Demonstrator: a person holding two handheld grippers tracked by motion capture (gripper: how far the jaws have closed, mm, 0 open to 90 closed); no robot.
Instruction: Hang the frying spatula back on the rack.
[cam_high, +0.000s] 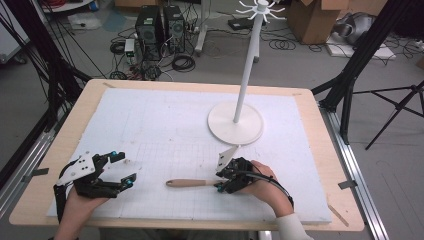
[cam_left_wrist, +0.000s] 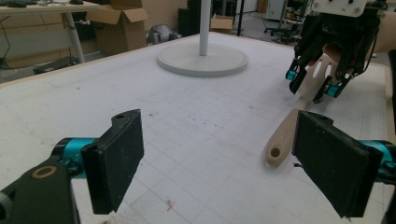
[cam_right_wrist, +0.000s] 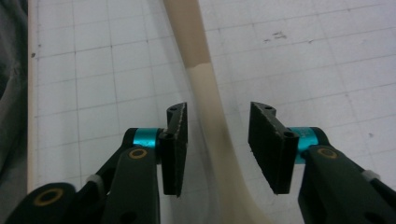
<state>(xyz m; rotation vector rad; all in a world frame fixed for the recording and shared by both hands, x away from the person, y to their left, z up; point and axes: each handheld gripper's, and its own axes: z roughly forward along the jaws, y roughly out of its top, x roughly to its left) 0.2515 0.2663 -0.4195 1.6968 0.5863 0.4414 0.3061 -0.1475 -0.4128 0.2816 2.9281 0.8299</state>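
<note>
A spatula with a wooden handle (cam_high: 187, 183) lies flat on the white gridded mat (cam_high: 165, 120), handle end pointing left. My right gripper (cam_high: 219, 181) straddles it where the handle meets the cream slotted head. In the right gripper view the cream neck (cam_right_wrist: 205, 102) runs between the two pads (cam_right_wrist: 177, 140) with a thin gap on each side, so my right gripper (cam_right_wrist: 217, 144) is open around it. My left gripper (cam_high: 126, 168) rests at the mat's near left, open and holding nothing. In the left gripper view its jaws (cam_left_wrist: 215, 168) stand wide apart and face the spatula (cam_left_wrist: 285, 135) and the right gripper (cam_left_wrist: 313, 86).
A white stand with a round base (cam_high: 235, 124) and a tall pole topped by hooks (cam_high: 260, 9) rises behind the right gripper. The mat lies on a wooden table (cam_high: 65, 145). Black frame legs, cables and boxes stand on the floor beyond.
</note>
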